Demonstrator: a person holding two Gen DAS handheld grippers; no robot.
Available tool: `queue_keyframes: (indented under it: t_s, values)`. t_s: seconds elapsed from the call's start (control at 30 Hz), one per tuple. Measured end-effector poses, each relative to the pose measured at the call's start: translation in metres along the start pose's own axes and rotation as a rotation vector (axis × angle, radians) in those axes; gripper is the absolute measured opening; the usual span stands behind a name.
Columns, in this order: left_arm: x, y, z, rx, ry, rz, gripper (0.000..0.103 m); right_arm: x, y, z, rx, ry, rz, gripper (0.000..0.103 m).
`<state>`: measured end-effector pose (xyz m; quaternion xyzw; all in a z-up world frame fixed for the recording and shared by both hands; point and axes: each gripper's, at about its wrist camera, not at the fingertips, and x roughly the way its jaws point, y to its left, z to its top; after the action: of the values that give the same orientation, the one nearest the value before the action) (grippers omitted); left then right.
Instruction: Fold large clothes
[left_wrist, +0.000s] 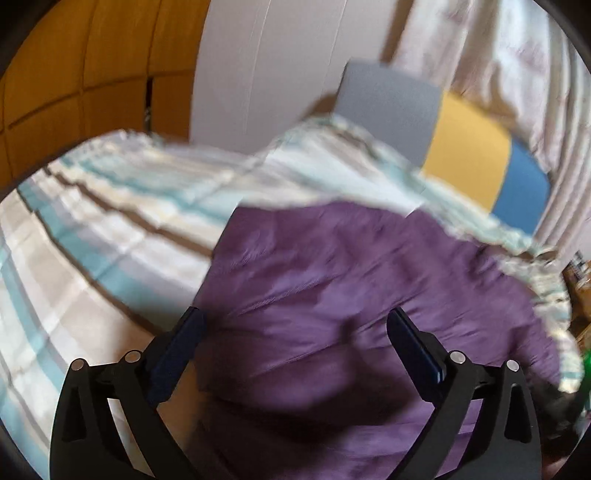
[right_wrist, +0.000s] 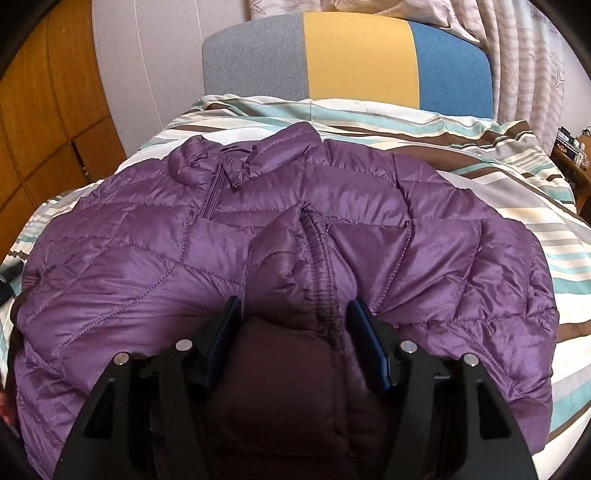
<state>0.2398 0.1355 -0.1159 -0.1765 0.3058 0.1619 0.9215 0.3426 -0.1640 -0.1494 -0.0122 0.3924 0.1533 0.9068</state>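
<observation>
Jacket: purple quilted puffer, shiny thin shell, stitched in diamond and slanted lines, softly padded; spread wide across the bed with its collar toward the headboard.
Collar and zip: puffy stand-up collar, crumpled, with a dark zip running down from it.
Folded sleeve: laid over the jacket's middle, ending in a gathered, ribbed-looking elastic cuff, rumpled into ridges.
Right gripper: black plastic frame with round metal pins; flat dark-blue fingers set about half apart, one on each side of the sleeve's cuff end, padded cloth bulging between them; cannot tell whether the pads actually press on it.
Left gripper: same black frame, fingers spread wide, nothing between them but air, hovering above the jacket's purple cloth; view smeared with blur.
Bed cover: smooth, slightly glossy cloth in broad bands of white, teal, brown and grey, lightly creased; lies under the jacket on all sides.
Headboard: upholstered, rounded corners, three upright panels in grey, mustard yellow and blue, woven matt cloth.
Curtain: pale, hanging in soft vertical folds with a faint pattern, beside the headboard.
Wardrobe: orange-brown wood, flat panelled fronts, along the bed's far side.
Wall: plain, pale, matt.
</observation>
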Motion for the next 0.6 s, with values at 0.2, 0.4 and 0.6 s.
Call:
queue_keyframes:
  t_s: [0.2,0.4,0.6]
  values:
    - [0.032,-0.039,0.024,0.134,0.064,0.016,0.086,-0.006,-0.004,-0.005,-0.002,-0.002,-0.003,0.062]
    - [0.096,-0.029,0.006,0.283,0.163,0.123,0.084,-0.006,-0.004,-0.006,-0.006,-0.004,-0.002,0.066]
    - [0.108,-0.023,0.004,0.285,0.173,0.127,0.086,0.000,0.000,-0.006,-0.024,0.001,-0.029,0.069]
